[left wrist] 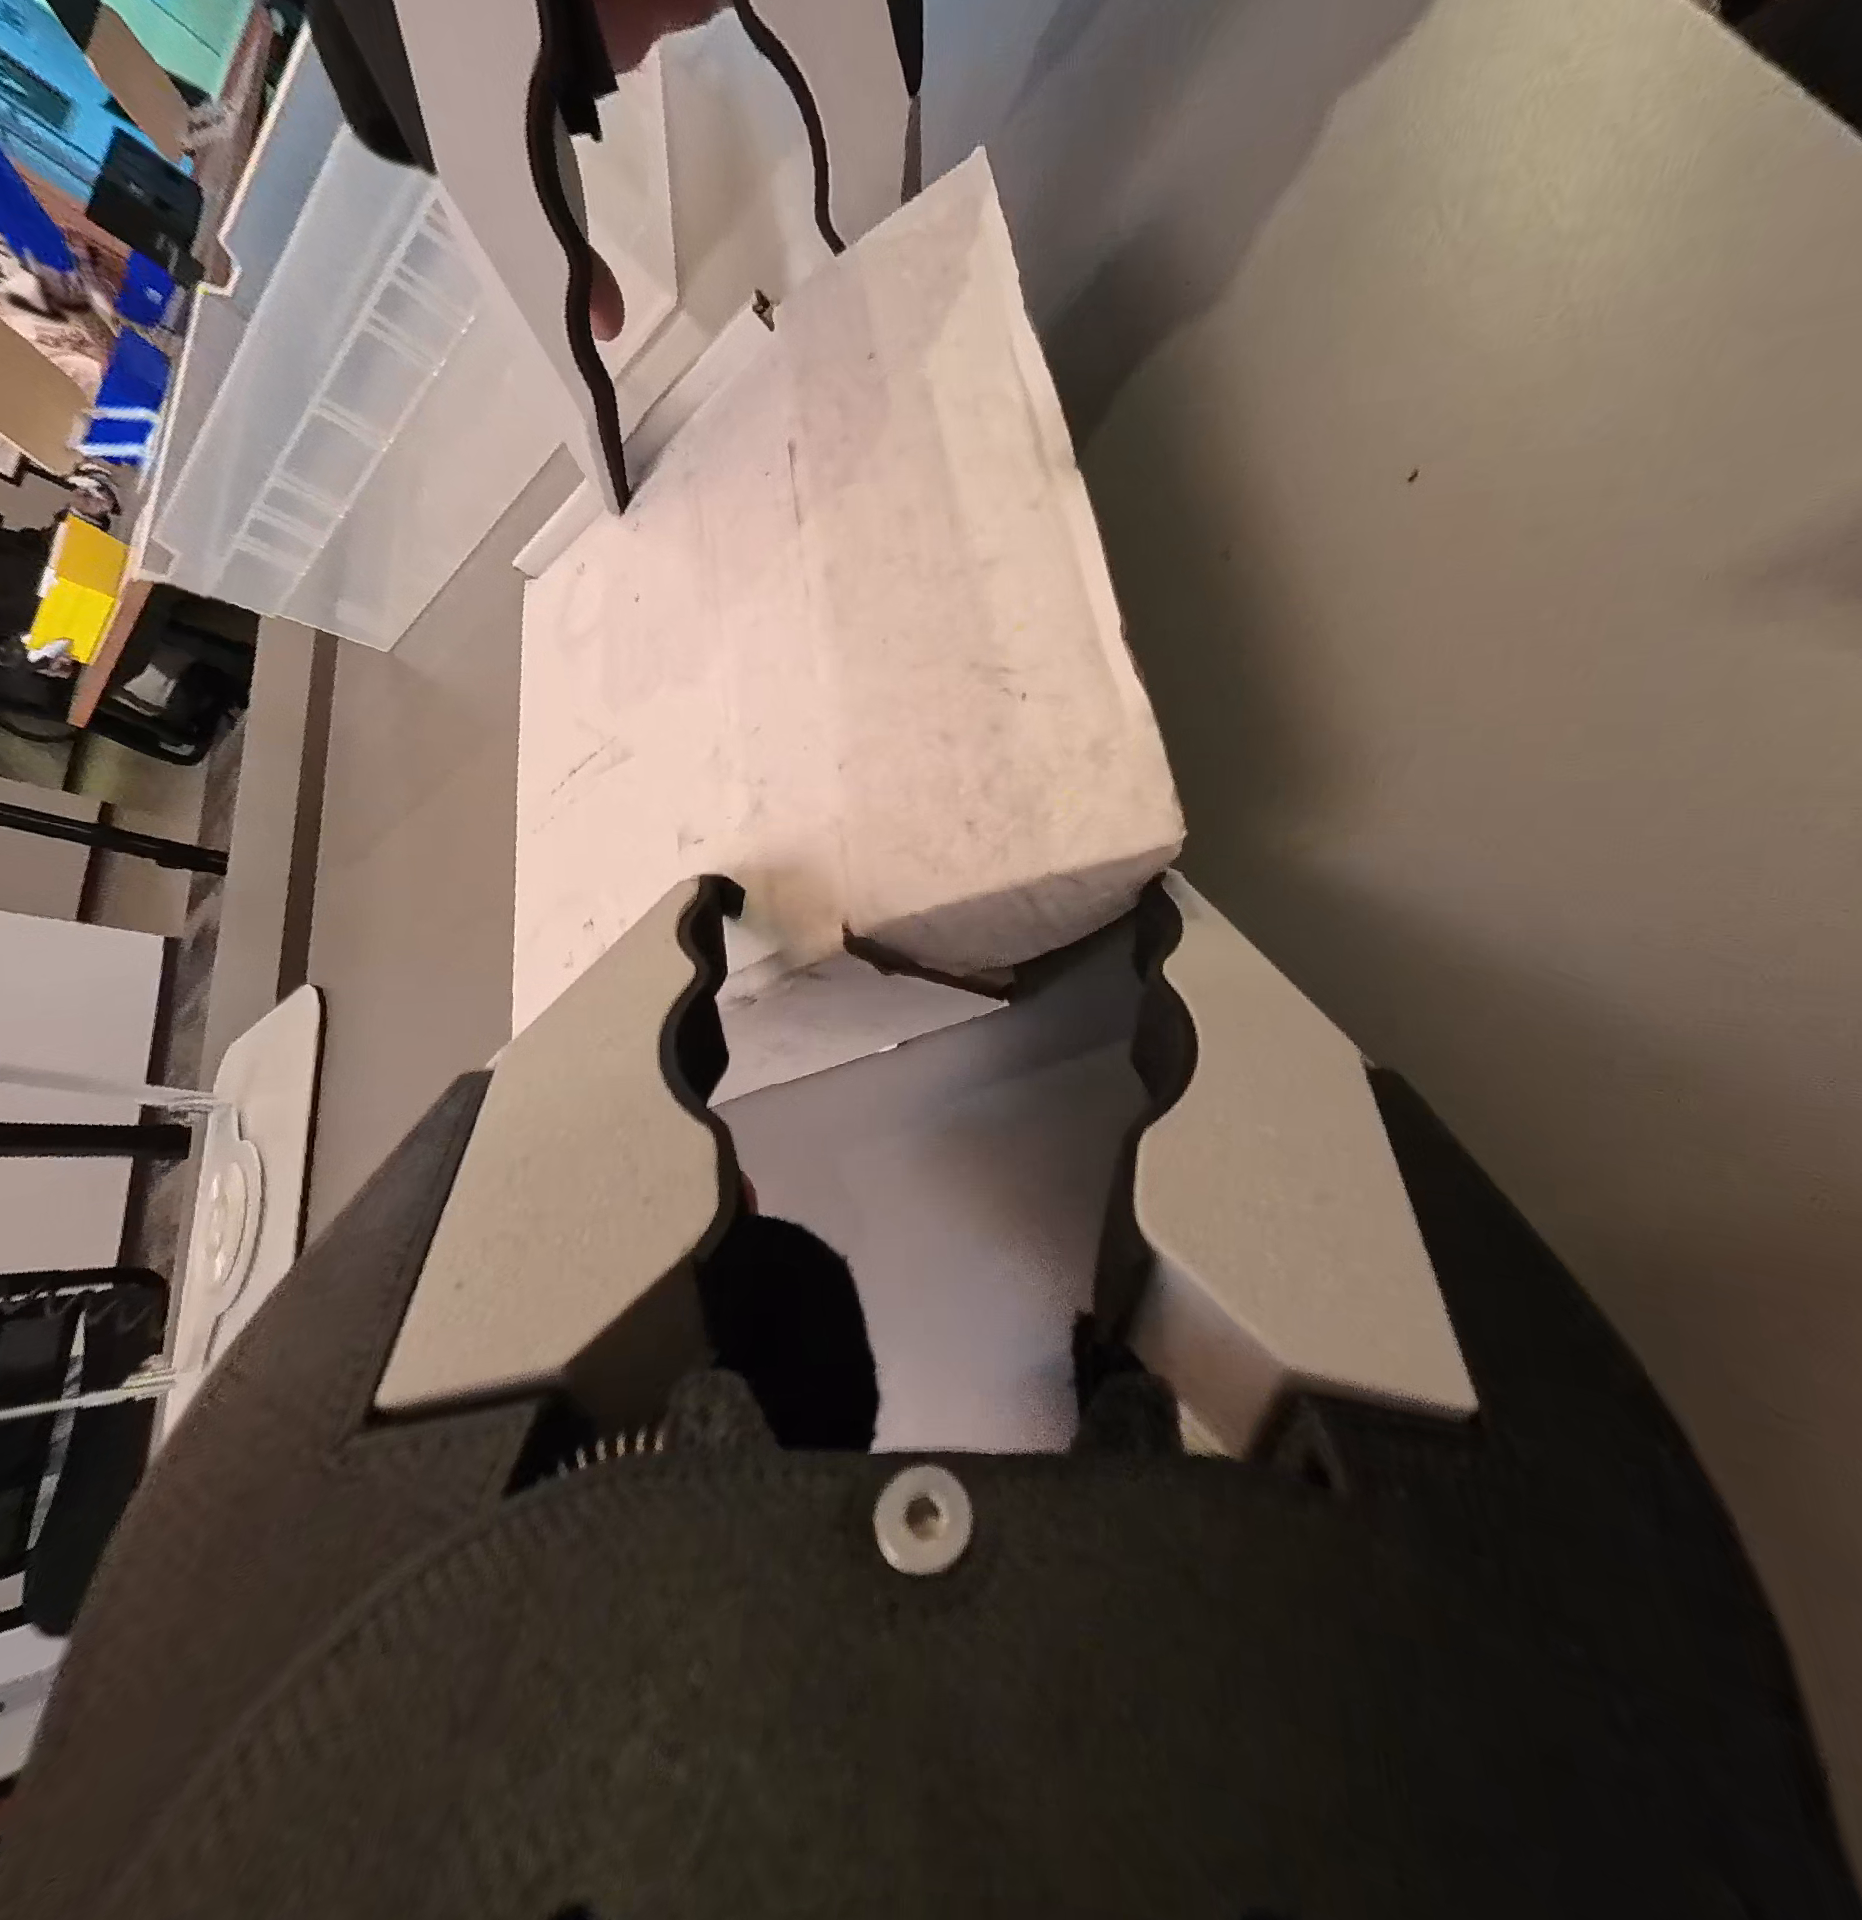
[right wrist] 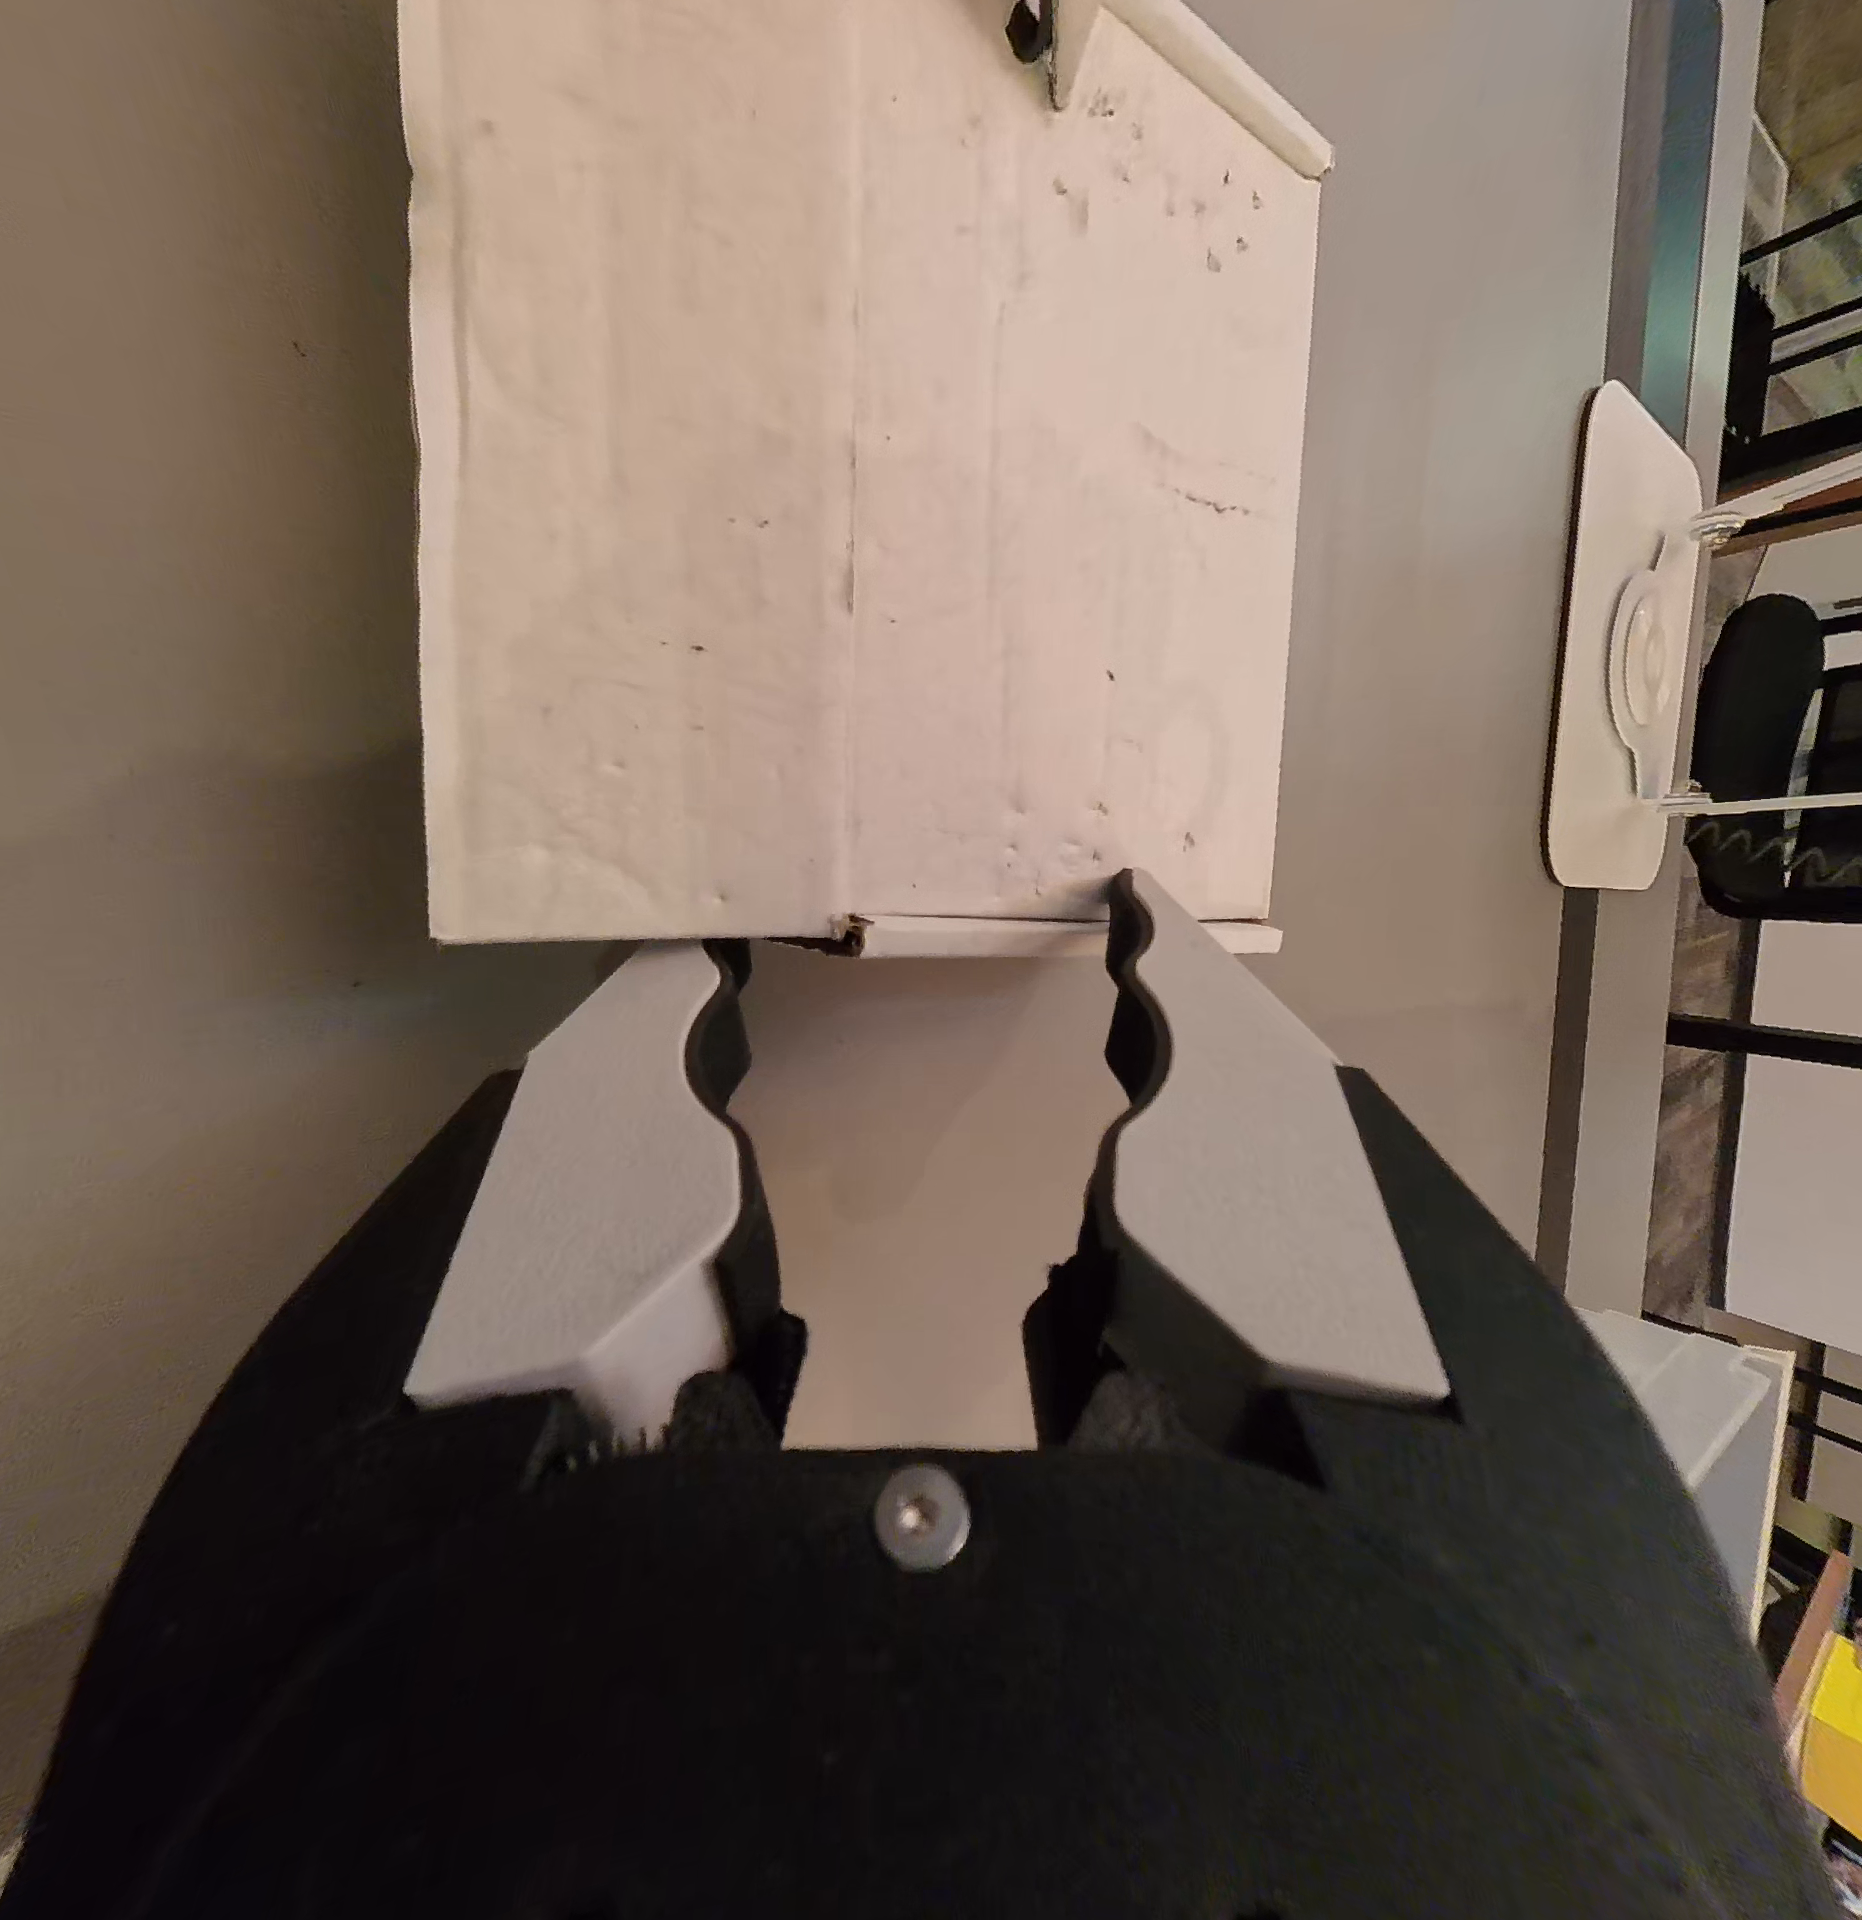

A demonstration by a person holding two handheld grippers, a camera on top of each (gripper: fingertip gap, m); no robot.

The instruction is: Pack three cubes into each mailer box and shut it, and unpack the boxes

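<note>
Now the white mailer box (right wrist: 854, 499) lies shut on the grey table (right wrist: 179, 623), held between my two tongs, one at each end. Left tongs (left wrist: 942, 925) and right tongs (right wrist: 922, 925) are both spread, grasping nothing. I judge I should press evenly inward, seating the loose flap (right wrist: 1062, 935) squarely before letting go.

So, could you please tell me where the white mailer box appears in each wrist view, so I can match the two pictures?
Left wrist view: the white mailer box fills the centre, its near corner between the left claw tips.
Right wrist view: it fills the upper centre, its near edge at the right claw tips.
Shared landmark: the white rounded plate, lower left in the left wrist view, right edge in the right.
</note>
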